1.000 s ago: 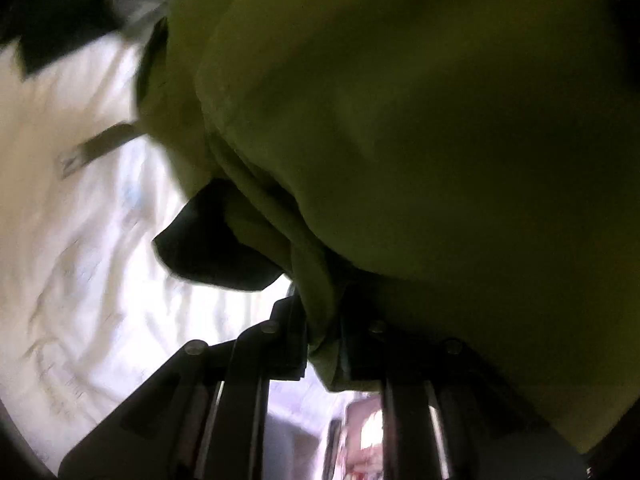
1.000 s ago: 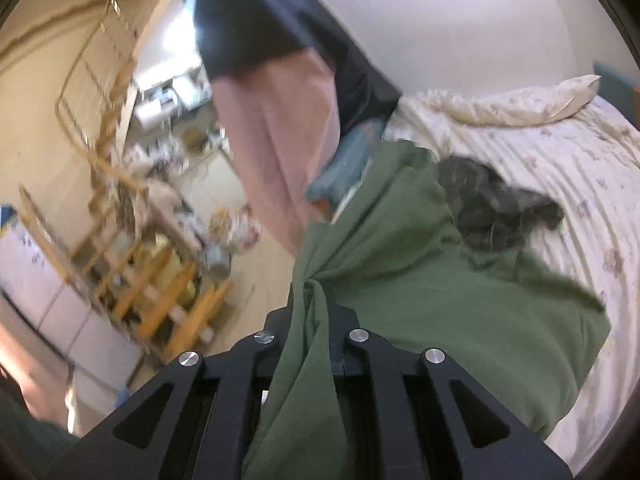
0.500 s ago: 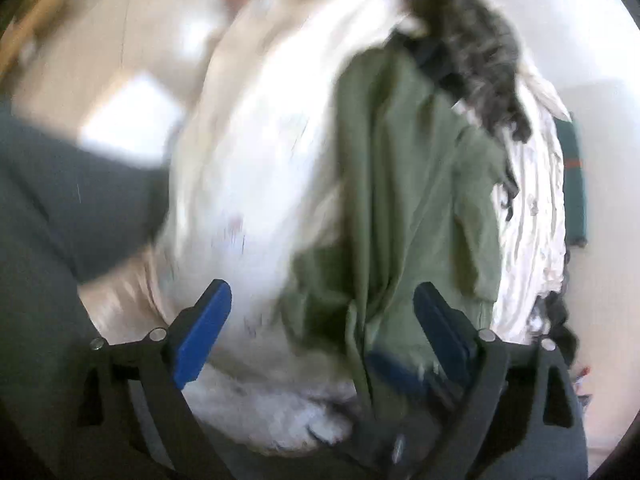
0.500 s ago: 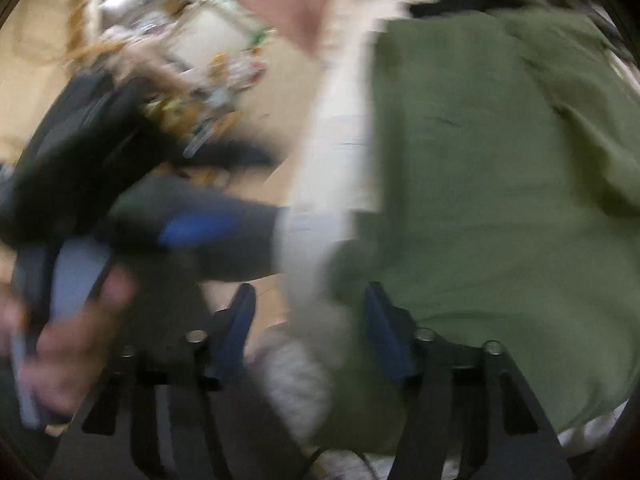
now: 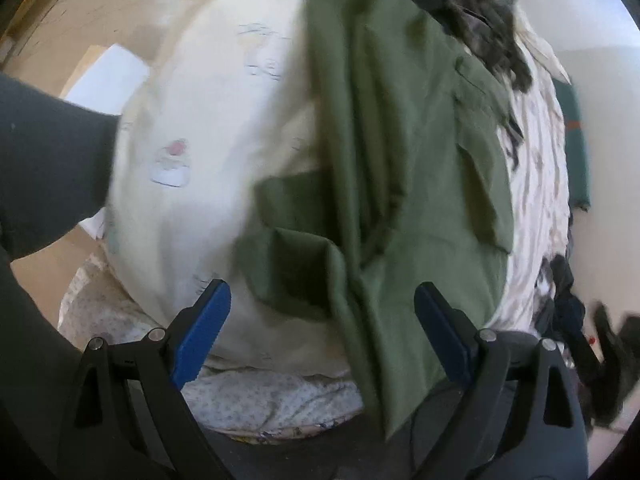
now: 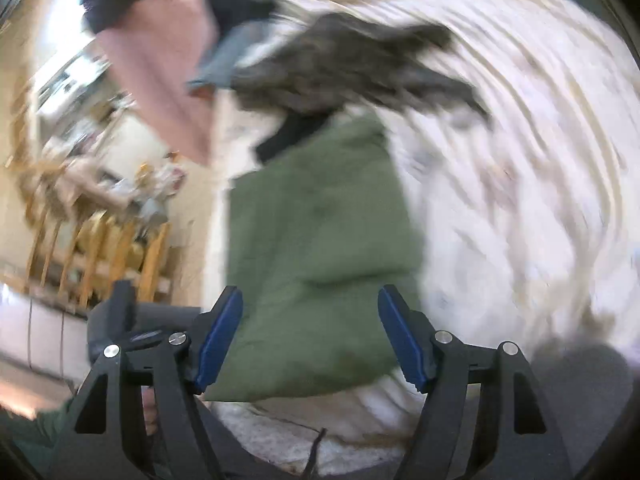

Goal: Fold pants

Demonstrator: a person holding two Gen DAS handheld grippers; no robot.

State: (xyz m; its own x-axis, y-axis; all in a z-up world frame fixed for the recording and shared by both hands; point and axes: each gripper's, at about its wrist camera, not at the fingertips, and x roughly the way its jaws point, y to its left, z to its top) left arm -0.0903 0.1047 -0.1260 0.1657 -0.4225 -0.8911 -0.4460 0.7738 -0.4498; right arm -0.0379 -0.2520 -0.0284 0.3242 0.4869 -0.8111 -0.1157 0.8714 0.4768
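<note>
Left gripper [image 5: 322, 332]: blue-padded fingers [image 5: 202, 330] spread wide, nothing between the pads. The olive-green cotton pants [image 5: 404, 168] lie ahead of the fingers on the cream bed sheet with faint printed figures [image 5: 208, 120], stretched lengthwise away from the fingertips. The near end of the pants hangs over the mattress edge, between the two fingers but closer to the right-hand finger; contact with that finger cannot be told. A flap of the fabric is turned back just ahead of the left-hand finger. Beyond the far end of the pants, a dark grey mottled garment [image 5: 480, 12] lies touching or overlapping them. A dark sleeve [image 5: 48, 160] crosses outside the left-hand finger.

Right gripper [image 6: 310, 332]: blue-padded fingers [image 6: 218, 340] spread apart, gripping nothing. View heavily motion-blurred. The olive-green pants [image 6: 320, 240] appear as a folded block directly ahead, their near edge between the fingertips, apart from both pads. The grey mottled garment [image 6: 352, 68] sits past the far end of the pants. The sheet [image 6: 520, 200] fills the side beyond the right-hand finger. Wooden slatted furniture [image 6: 100, 248] stands outside the left-hand finger.
</note>
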